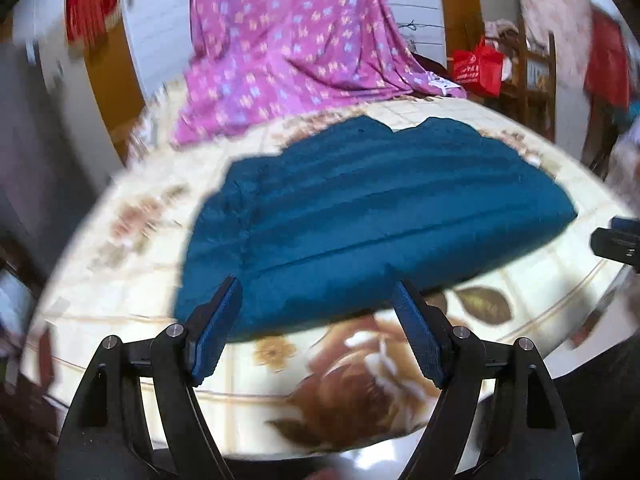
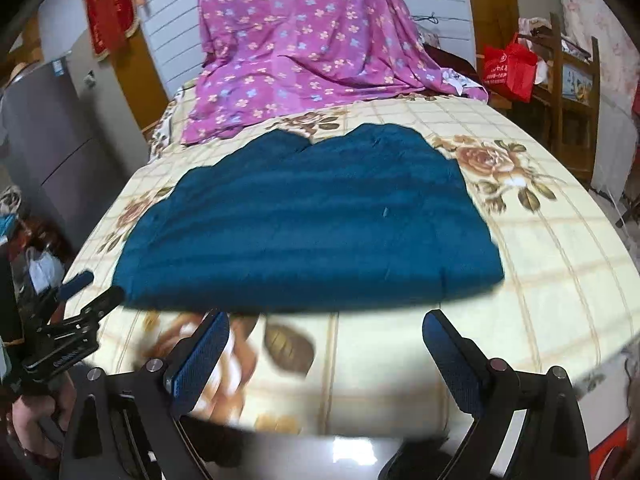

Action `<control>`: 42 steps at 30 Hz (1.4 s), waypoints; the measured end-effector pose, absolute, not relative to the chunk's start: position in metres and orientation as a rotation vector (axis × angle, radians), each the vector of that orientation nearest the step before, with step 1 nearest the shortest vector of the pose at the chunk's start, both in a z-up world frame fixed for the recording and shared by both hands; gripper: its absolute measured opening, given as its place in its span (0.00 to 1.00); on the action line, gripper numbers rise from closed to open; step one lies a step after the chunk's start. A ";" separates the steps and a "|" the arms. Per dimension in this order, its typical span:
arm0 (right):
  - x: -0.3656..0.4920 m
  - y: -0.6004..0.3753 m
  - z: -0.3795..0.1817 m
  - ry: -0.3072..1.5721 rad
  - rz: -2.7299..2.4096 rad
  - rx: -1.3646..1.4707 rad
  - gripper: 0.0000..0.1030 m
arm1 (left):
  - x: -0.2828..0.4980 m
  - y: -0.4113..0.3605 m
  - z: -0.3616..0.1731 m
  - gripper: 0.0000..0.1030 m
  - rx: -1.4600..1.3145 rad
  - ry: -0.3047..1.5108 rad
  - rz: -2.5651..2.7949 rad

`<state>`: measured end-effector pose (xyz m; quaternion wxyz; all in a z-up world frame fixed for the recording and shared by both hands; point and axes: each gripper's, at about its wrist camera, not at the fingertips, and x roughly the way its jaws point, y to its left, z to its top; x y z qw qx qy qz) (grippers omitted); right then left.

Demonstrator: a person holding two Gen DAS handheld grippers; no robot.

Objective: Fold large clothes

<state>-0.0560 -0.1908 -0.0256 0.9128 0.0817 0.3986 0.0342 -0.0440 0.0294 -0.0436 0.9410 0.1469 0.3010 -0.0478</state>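
A folded teal quilted garment [image 1: 372, 212] [image 2: 308, 224] lies flat on the bed's flowered cream cover [image 1: 140, 216] [image 2: 560, 264]. My left gripper [image 1: 318, 284] stands open over the garment's near edge, nothing between its blue pads. My right gripper [image 2: 326, 316] is open too, just short of the garment's near edge, above the bare cover. The left gripper [image 2: 92, 292] also shows at the left edge of the right wrist view, held by a hand [image 2: 32, 420]. The right gripper's tip [image 1: 616, 240] shows at the right edge of the left wrist view.
A pink flowered sheet [image 1: 292, 48] [image 2: 304, 48] hangs down onto the far end of the bed. A red bag [image 2: 508, 68] sits on wooden furniture at the back right. A grey fridge [image 2: 52, 136] stands at the left. A red banner [image 2: 110, 8] hangs on the wall.
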 end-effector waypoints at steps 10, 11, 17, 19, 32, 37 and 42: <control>-0.119 -0.173 -0.028 0.803 0.066 0.107 0.94 | -0.103 0.013 -0.019 0.78 0.412 0.410 0.023; -0.122 -0.174 -0.024 0.794 0.066 0.111 0.94 | -0.104 0.016 -0.015 0.78 0.382 0.428 -0.005; -0.134 -0.181 -0.007 0.753 0.064 0.135 0.94 | -0.101 0.026 0.003 0.78 0.196 0.573 -0.150; -0.136 -0.182 -0.005 0.749 0.062 0.133 0.94 | -0.103 0.024 0.009 0.78 0.140 0.606 -0.185; -0.135 -0.180 -0.007 0.752 0.074 0.136 0.94 | -0.126 0.024 0.019 0.78 0.004 0.562 -0.330; -0.134 -0.183 -0.009 0.756 0.073 0.153 0.94 | -0.123 0.022 0.016 0.78 0.014 0.597 -0.304; -0.135 -0.181 -0.004 0.740 0.070 0.135 0.94 | -0.110 0.035 0.007 0.78 -0.063 0.658 -0.246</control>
